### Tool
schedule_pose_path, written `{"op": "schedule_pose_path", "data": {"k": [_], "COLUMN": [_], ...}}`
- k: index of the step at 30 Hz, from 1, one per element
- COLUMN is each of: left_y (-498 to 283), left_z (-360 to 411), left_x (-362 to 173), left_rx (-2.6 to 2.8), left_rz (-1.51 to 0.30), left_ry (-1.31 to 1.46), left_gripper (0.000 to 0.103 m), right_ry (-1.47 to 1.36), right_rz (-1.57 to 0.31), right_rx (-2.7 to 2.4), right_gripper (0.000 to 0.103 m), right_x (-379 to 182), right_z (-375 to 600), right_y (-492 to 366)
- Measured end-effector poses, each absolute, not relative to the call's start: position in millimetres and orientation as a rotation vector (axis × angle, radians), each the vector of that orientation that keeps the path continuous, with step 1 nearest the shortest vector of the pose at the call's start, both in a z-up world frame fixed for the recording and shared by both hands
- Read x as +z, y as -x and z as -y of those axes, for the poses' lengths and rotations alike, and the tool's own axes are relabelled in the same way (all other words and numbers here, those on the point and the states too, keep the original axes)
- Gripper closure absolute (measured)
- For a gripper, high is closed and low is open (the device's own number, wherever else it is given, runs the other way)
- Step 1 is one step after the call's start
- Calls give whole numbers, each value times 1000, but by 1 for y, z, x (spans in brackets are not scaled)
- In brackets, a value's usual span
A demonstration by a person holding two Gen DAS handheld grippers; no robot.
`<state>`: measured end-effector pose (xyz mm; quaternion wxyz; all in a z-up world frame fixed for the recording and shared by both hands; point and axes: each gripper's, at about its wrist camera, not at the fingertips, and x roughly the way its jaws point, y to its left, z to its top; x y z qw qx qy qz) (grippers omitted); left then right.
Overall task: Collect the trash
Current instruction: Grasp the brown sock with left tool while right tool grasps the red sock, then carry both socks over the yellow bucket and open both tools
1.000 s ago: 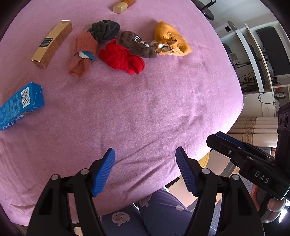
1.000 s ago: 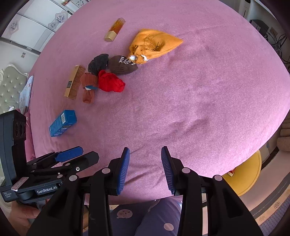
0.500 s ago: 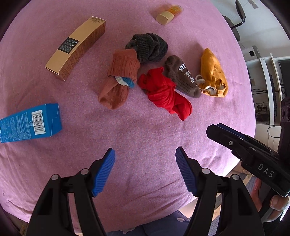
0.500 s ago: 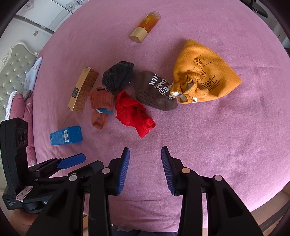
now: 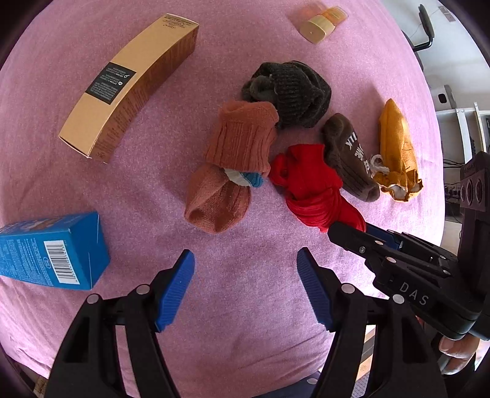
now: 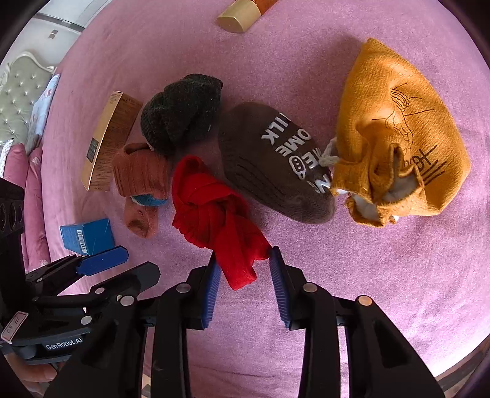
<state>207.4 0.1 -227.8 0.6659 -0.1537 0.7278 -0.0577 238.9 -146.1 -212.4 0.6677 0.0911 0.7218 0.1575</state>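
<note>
R claw (image 6: 243, 269) points down at the pink bed cover (image 6: 382, 260), jaws closing w/ the near end of the red sock (image 6: 214, 211) between the blue pads; pads not visibly pressing it yet. L claw (image 5: 245, 284) hangs open over bare cover, nothing between its pads.

From the L wrist view: blue box (image 5: 52, 251) lies at 9 o'clock, nearest trash item. Rust sock (image 5: 229, 174) sits at 12, red sock just beside it at 1–2. Brown sock w/ white lettering (image 5: 352, 156) touches the red one; mustard pouch (image 5: 396, 150) just beyond at 2. Dark grey sock (image 5: 291, 91) behind the rust one. Tan box (image 5: 128, 85) at 11, well apart from the socks. Small gold-capped bottle (image 5: 321, 23) farthest, at 12–1.
</note>
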Motion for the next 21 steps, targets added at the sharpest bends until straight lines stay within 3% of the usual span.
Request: {"op": "schedule_pose_path", "data": {"k": [4, 12, 14, 17, 21], "left_y": [-220, -250, -255, -260, -256], "left_z": [-3, -1, -2, -7, -25], "left_x": [-235, -252, -258, -262, -263], "left_rx": [-123, -110, -93, -53, -37], "left_rz": [-1644, -1651, -1661, -1672, -1664], "left_ry": [341, 330, 323, 315, 310], "left_gripper": [34, 36, 42, 59, 91], "right_ry": [-245, -346, -347, -353, -352], "right_rz": [-1618, -1639, -1641, -1639, -1633], "right_rx": [361, 342, 339, 341, 342], "right_gripper": [94, 95, 95, 94, 94], "right_x": [-211, -213, -214, -213, -209], "right_z": [151, 178, 180, 185, 190], "right_y": [-241, -241, -241, -241, -240]}}
